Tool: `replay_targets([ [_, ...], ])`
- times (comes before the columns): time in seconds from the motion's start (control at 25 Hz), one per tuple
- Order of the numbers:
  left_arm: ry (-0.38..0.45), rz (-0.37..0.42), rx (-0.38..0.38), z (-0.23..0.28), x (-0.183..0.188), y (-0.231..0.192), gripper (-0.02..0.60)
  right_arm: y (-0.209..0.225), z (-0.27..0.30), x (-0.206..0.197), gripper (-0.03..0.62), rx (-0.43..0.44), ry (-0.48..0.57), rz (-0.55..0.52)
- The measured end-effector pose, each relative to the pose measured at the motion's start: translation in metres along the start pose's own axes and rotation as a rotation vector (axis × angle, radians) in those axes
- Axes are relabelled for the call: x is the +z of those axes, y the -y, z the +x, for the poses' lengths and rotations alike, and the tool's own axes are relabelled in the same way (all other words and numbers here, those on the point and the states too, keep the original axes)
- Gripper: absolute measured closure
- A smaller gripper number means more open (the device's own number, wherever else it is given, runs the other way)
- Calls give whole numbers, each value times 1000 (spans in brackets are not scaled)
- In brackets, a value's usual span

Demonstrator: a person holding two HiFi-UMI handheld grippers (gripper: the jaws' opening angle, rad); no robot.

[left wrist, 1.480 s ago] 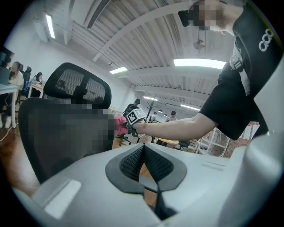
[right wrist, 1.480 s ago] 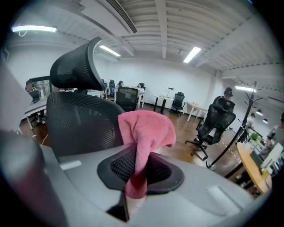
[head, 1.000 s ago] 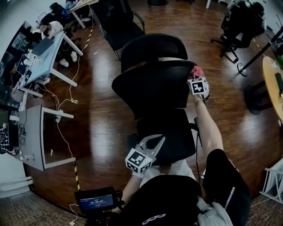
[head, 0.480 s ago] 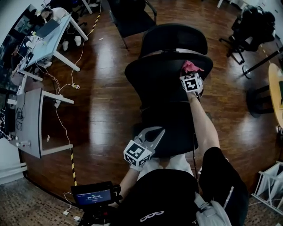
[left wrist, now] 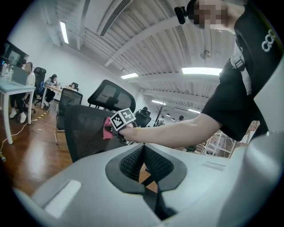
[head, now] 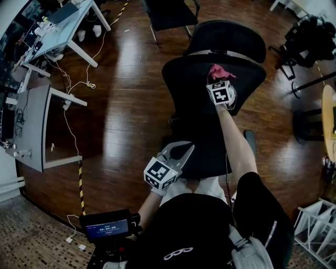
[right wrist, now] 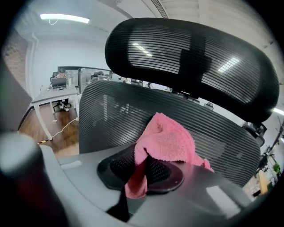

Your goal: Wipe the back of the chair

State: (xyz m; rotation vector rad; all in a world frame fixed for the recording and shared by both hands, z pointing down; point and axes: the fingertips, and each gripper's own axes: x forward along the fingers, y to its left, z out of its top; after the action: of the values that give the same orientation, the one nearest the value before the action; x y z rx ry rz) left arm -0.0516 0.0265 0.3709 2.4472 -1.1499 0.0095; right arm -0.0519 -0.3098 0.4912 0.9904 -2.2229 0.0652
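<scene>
A black mesh office chair stands in front of me, with its backrest (head: 194, 79) and headrest (head: 226, 39) facing me. My right gripper (head: 216, 79) is shut on a pink cloth (head: 218, 70) and holds it against the upper backrest, right of the middle. In the right gripper view the pink cloth (right wrist: 166, 137) bunches between the jaws, right in front of the mesh backrest (right wrist: 111, 117) and below the headrest (right wrist: 191, 57). My left gripper (head: 184, 149) hangs low over the seat (head: 210, 152), shut on nothing. The left gripper view shows the backrest (left wrist: 86, 128) and the cloth (left wrist: 107, 128).
Wooden floor surrounds the chair. Desks (head: 37, 126) with loose cables (head: 73, 142) stand at the left. Another black chair (head: 170, 13) is behind, more chairs (head: 310, 37) at the right, and a round table edge (head: 329, 121). A white rack (head: 317, 231) is at the lower right.
The right gripper has slid the pink cloth leftward along the upper backrest, from the right edge toward the middle. The left gripper has stayed over the seat.
</scene>
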Motion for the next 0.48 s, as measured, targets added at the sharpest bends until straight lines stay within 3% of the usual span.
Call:
replay_targets([
  [0.48, 19, -23, 43, -34, -4, -23, 591, -97, 19, 34, 553, 113, 39, -56],
])
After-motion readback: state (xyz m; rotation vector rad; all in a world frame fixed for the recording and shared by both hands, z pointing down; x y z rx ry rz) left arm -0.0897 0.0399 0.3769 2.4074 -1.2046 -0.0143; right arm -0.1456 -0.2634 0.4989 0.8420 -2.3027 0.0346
